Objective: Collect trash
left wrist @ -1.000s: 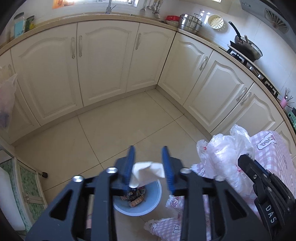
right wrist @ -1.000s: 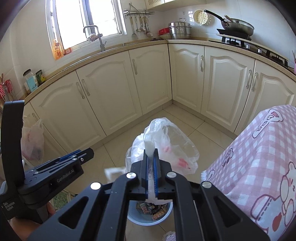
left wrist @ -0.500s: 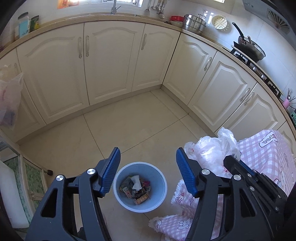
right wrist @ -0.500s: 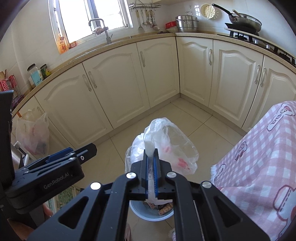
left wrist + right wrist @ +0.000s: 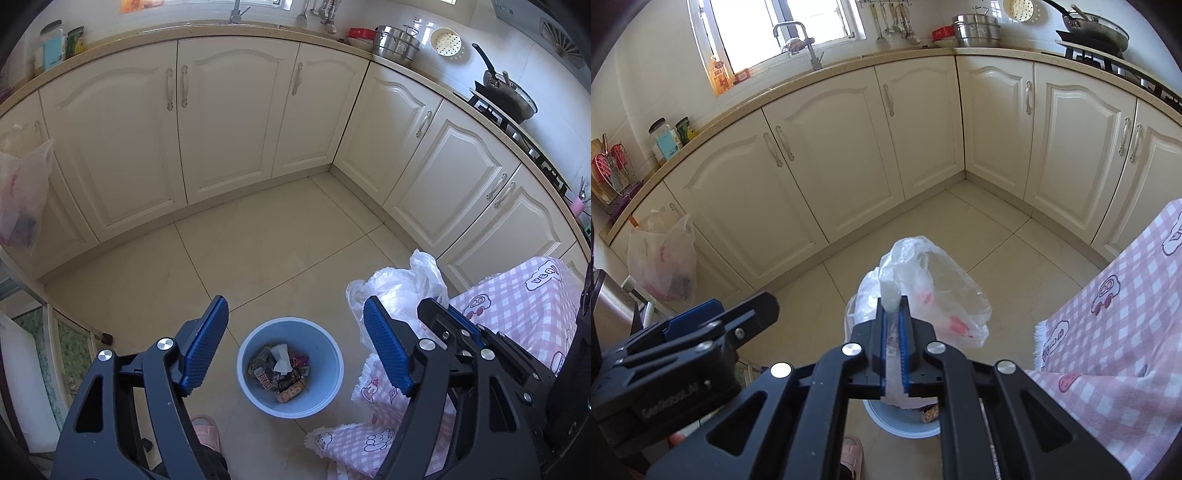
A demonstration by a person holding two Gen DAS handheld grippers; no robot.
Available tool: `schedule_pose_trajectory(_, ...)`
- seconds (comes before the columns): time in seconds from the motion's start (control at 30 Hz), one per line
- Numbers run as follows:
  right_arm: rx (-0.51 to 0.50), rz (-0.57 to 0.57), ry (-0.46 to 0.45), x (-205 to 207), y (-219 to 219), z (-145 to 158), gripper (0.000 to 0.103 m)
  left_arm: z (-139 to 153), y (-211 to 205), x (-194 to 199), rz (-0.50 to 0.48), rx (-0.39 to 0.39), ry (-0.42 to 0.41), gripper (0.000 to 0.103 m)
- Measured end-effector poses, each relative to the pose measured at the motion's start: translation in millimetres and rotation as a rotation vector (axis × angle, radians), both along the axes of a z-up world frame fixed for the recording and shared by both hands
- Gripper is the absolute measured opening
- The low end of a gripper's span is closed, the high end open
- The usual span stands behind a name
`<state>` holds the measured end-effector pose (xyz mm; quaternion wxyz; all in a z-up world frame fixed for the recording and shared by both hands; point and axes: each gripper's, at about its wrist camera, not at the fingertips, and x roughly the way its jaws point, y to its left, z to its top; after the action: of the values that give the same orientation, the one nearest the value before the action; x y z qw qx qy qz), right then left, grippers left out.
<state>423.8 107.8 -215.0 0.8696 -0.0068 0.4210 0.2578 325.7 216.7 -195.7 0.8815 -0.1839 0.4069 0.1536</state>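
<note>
The left tool (image 5: 295, 325) is held above the round light-blue plastic trash bin (image 5: 334, 363) on the beige tiled floor (image 5: 258, 251). Its blue-padded jaws are spread wide, have just been opening, and nothing is seen between them. Inside the bin, a crumpled white tissue (image 5: 280, 358) is seen lying on top of mixed snack wrappers (image 5: 286, 384).

The right tool (image 5: 894, 332) is nearly closed, its jaws having just eased slightly, and a bunched strip of the crumpled translucent plastic bag with red print (image 5: 934, 295) is still pinched between the pads. The bag is held in the air above the bin, just beside the desk covered in a pink checked cloth (image 5: 1126, 314). A second plastic bag (image 5: 661, 258) is seen hanging on a cream cabinet door (image 5: 746, 206).
</note>
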Motion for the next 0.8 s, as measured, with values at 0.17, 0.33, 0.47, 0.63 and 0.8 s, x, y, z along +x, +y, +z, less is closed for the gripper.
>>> schedule_pose_trajectory(0.17,0.006,-0.016,-0.020,0,-6,5,0.033,6,1,-4,0.009,-0.001,-0.004,0.075)
schedule_pose_trajectory(0.33,0.019,-0.034,-0.050,-12,-19,24,0.035,24,-8,-16,-0.009,0.010,-0.039,0.077)
schedule_pose_trajectory(0.47,0.022,-0.060,-0.088,-31,-34,49,0.037,50,-21,-31,-0.038,0.042,-0.085,0.081)
schedule_pose_trajectory(0.63,0.023,-0.097,-0.161,-66,-61,88,0.041,84,-44,-60,-0.076,0.093,-0.155,0.085)
schedule_pose_trajectory(0.8,0.022,-0.149,-0.240,-111,-92,126,0.047,116,-67,-94,-0.119,0.132,-0.237,0.091)
